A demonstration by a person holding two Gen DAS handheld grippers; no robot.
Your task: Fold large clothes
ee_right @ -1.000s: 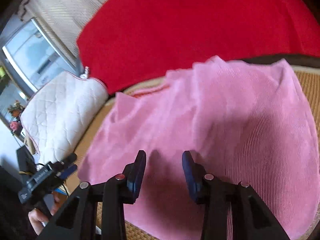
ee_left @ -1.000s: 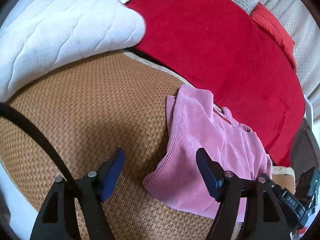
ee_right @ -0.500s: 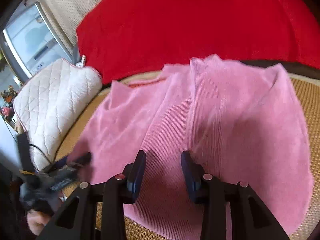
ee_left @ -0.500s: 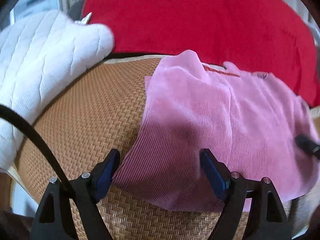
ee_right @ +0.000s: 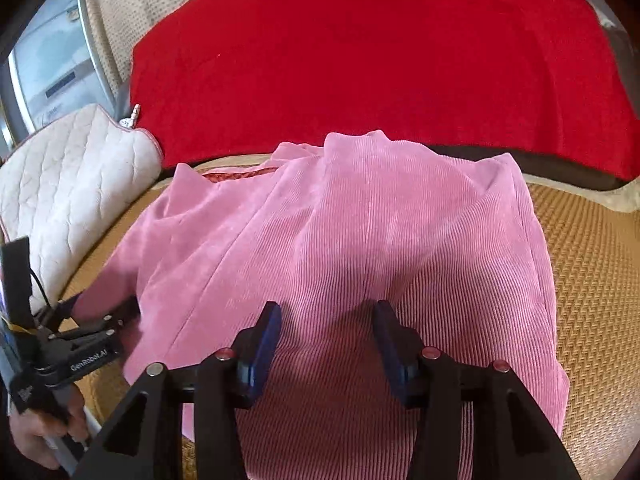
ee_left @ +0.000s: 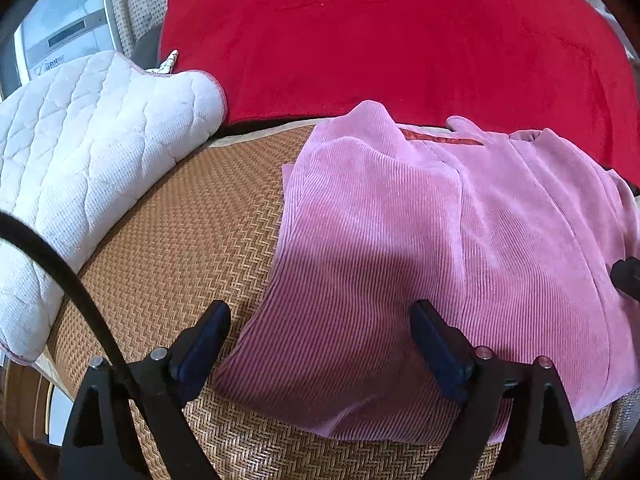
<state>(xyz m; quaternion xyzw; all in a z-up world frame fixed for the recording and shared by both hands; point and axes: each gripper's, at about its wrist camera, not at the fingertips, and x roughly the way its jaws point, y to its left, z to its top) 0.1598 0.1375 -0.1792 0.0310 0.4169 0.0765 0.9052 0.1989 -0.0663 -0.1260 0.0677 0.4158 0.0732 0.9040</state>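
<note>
The left gripper (ee_left: pixel 320 344) hangs over a pink top (ee_left: pixel 420 248) with thin ribs. Its blue pads (ee_left: pixel 204 344) are far apart and opening wider — cloth lies between them, but they do not press it. The top lies on a brown woven mat (ee_left: pixel 180 232). A white quilted cushion (ee_left: pixel 80 152) sits at the left — a red blanket (ee_left: pixel 380 40) behind.

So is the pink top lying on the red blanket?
No, the pink top lies on the woven mat, and the red blanket hangs behind it.
</note>
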